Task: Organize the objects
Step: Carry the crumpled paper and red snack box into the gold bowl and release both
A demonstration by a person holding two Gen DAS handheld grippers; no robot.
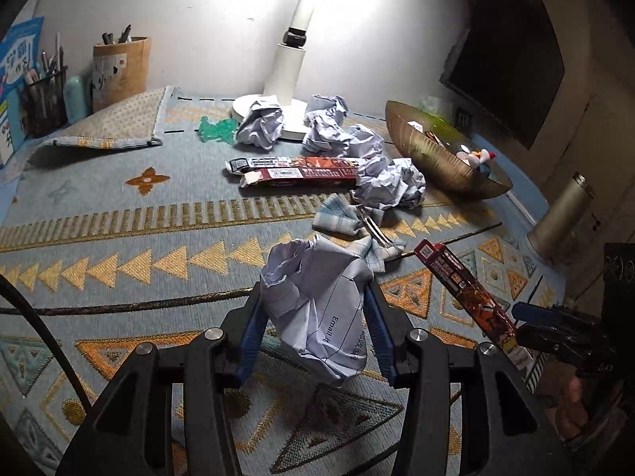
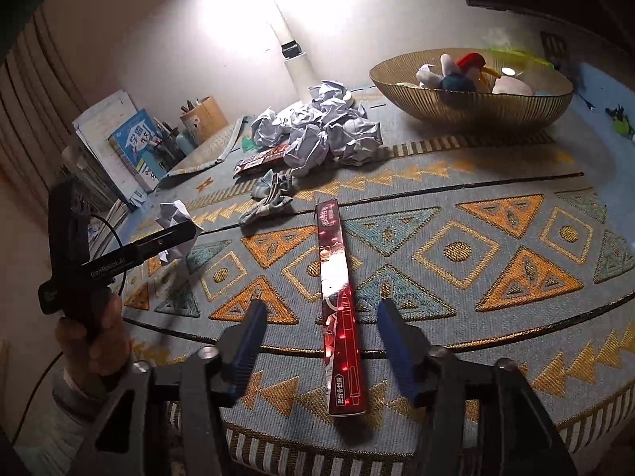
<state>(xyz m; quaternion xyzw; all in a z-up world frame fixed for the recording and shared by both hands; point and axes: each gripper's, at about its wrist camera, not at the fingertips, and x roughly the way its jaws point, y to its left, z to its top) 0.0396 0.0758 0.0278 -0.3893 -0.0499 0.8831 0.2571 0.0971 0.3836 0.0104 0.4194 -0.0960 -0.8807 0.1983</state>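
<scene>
Black tool (image 2: 317,333), blue pads (image 2: 248,341), grey sleeve (image 2: 75,400).

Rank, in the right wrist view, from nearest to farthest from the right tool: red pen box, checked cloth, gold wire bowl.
1. Long red pen box: between the open right tool fingers.
2. Blue checked cloth: mid-table, left.
3. Gold wire bowl: far right.

Both views are fisheye, each mounted behind its gripper and looking obliquely down along the fingers. The left wrist view faces the white desk lamp (image 1: 291,79), which stands at the far centre, with the gold bowl (image 1: 432,166) to the lamp's right. The right wrist view sits further right, the lamp (image 2: 293,63) left of centre. Both share the patterned tablecloth (image 1: 119,206), the crumpled paper balls (image 2: 317,135) before the lamp, and the bowl.
</scene>
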